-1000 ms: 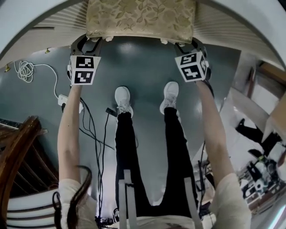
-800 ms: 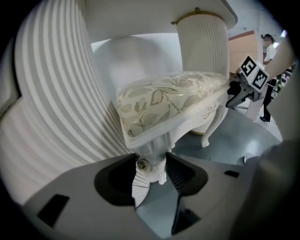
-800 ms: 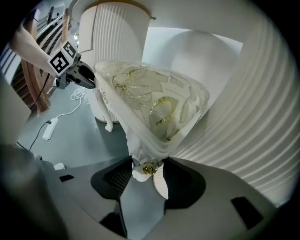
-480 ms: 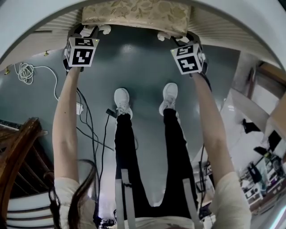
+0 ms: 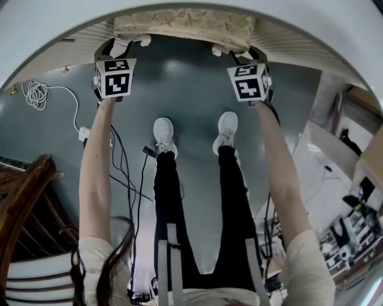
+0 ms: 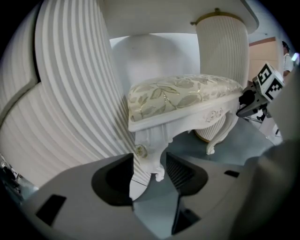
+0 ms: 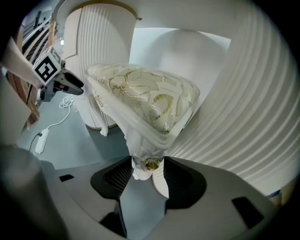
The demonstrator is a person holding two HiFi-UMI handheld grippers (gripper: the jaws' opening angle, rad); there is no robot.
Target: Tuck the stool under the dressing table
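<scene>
Both tongs are clenched on the stool [image 5: 179, 24]. My left tongs [image 6: 150, 164] grip the front leg on my left [image 6: 145, 145] just beside a small rosette. My right tongs [image 7: 146, 173] grip the other front leg [image 7: 140, 147] at its matching rosette.

Beyond them the leaf-patterned seat [image 6: 183, 96] sits between the fluted pedestals [image 6: 70, 93] of the dressing table [image 5: 191, 7]. It is mostly under the top already, and from above only its near edge shows over the grey floor [image 5: 185, 83].

I judge the frame stiff and fairly heavy and the cushion soft. The glossy carved legs look slippery and thin at the foot. So the thick top of each leg, close under the rail, is the place to hold, with both sides pushed evenly so the stool does not skew.

Against 1 second ago, less of the seat shows in the head view. The stool has slid further under, and my hands have followed it toward the table.
</scene>
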